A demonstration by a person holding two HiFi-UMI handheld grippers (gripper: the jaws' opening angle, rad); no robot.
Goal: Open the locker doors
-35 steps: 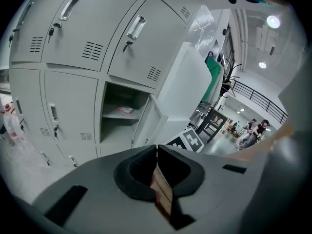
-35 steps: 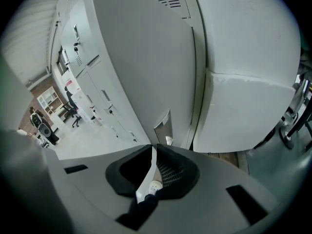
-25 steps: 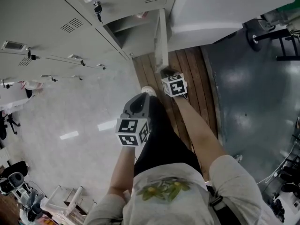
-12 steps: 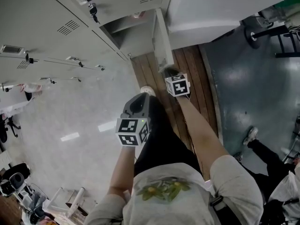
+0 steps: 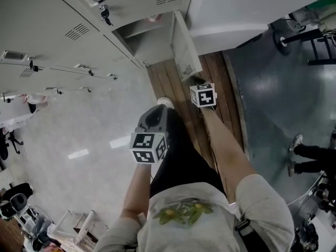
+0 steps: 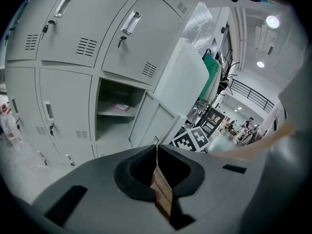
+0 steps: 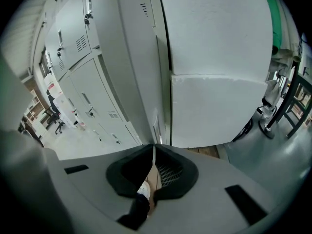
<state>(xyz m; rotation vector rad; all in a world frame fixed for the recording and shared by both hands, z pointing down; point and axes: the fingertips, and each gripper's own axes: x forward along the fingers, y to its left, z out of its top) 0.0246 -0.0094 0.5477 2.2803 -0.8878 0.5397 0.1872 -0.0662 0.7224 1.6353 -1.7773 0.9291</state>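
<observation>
The grey locker bank (image 5: 52, 30) fills the upper left of the head view. One lower locker (image 5: 149, 35) stands open, its door (image 5: 185, 46) swung out toward me. My right gripper (image 5: 195, 81) is at the door's lower outer edge, jaws shut. In the right gripper view the door (image 7: 157, 113) is edge-on just beyond the closed tips of that gripper (image 7: 154, 147); I cannot tell whether they touch it. My left gripper (image 5: 156, 113) hangs by my leg, shut and empty. The left gripper view has its closed tips (image 6: 156, 147) pointing at the open locker (image 6: 117, 116) and door (image 6: 156, 123).
A big white panel (image 5: 252, 9) stands right of the open locker. Wooden boards (image 5: 223, 88) run under the door. A person's legs (image 5: 310, 154) stand at the right. Closed lockers with keys (image 6: 83, 48) surround the open one. A small item (image 6: 118, 107) lies on its shelf.
The locker door has swung further open, to the right. My right gripper has moved right and slightly toward me with the door's edge. A person has walked in at the right.
</observation>
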